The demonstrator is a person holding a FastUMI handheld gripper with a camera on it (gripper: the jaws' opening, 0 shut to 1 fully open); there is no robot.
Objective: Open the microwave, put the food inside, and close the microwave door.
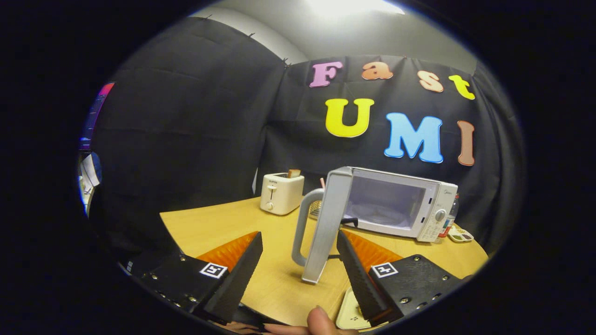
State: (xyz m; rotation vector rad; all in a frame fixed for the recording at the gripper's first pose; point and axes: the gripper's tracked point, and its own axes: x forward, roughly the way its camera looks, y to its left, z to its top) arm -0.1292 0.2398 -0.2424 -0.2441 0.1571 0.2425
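The white box-shaped microwave (396,204) sits on the round wooden table (209,223), its grey-handled door (326,228) swung wide, edge-on between my fingers and just ahead. My gripper (300,260) is spread wide, holding nothing. The cavity lies beyond, ahead-right. I can't make out the food for certain.

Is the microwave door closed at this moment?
No. The microwave door is swung wide open between the open jaws, and the empty cavity of the microwave shows.

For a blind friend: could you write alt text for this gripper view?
A white microwave stands on a wooden table, its door swung wide open between the open gripper's fingers. A toaster sits beyond.
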